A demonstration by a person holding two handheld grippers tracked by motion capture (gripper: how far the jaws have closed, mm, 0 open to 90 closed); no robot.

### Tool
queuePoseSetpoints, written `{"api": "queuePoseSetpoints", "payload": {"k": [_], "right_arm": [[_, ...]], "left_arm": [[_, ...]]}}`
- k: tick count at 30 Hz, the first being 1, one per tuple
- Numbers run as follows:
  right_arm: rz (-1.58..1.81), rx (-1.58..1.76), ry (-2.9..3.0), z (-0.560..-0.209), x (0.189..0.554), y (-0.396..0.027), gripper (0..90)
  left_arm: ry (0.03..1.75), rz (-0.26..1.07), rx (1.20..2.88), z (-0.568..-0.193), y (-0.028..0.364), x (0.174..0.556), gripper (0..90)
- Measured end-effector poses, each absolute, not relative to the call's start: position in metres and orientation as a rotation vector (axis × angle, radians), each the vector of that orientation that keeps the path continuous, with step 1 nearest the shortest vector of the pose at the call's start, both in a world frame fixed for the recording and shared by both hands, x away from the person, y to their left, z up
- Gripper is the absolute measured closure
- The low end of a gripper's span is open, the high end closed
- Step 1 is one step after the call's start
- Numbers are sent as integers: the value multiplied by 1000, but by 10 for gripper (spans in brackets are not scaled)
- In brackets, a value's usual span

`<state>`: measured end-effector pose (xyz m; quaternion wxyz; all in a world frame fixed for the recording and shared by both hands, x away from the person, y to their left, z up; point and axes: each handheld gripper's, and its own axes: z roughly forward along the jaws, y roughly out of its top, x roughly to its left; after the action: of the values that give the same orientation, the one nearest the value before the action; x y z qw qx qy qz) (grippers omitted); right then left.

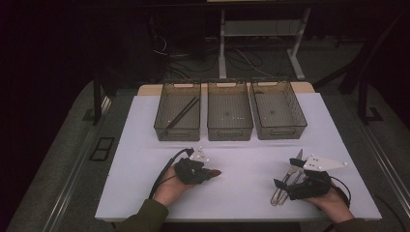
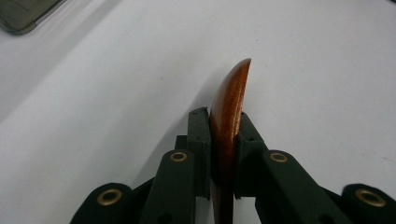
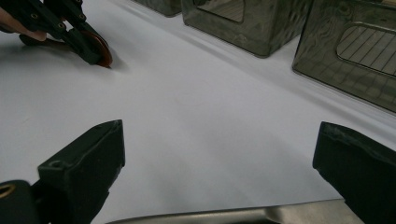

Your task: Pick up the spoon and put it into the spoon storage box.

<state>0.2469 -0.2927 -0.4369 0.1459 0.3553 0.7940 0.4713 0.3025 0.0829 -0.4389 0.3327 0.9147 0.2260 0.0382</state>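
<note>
Wooden spoon pinched edge-on in the left gripper, low over the white desk, front-left of centre. Spoon's long axis runs along the gripper; rounded brown tip points right in the high view, toward the desk middle. Right gripper spread wide, nothing between the jaws, sitting over metal cutlery near the right front edge. Wide bare desk between the two grippers. Three clear bins along the far edge: left bin holds dark chopsticks, middle bin, right bin. Open strip between bins and grippers. Left gripper is well in from the desk's left edge.
</note>
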Motion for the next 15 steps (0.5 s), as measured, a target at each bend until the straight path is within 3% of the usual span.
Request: {"api": "queuePoseSetpoints", "payload": {"k": [15], "right_arm": [[1362, 1023, 2282, -437, 247, -293, 18]], "left_arm": [[604, 100, 2351, -430, 83, 301, 799]]}}
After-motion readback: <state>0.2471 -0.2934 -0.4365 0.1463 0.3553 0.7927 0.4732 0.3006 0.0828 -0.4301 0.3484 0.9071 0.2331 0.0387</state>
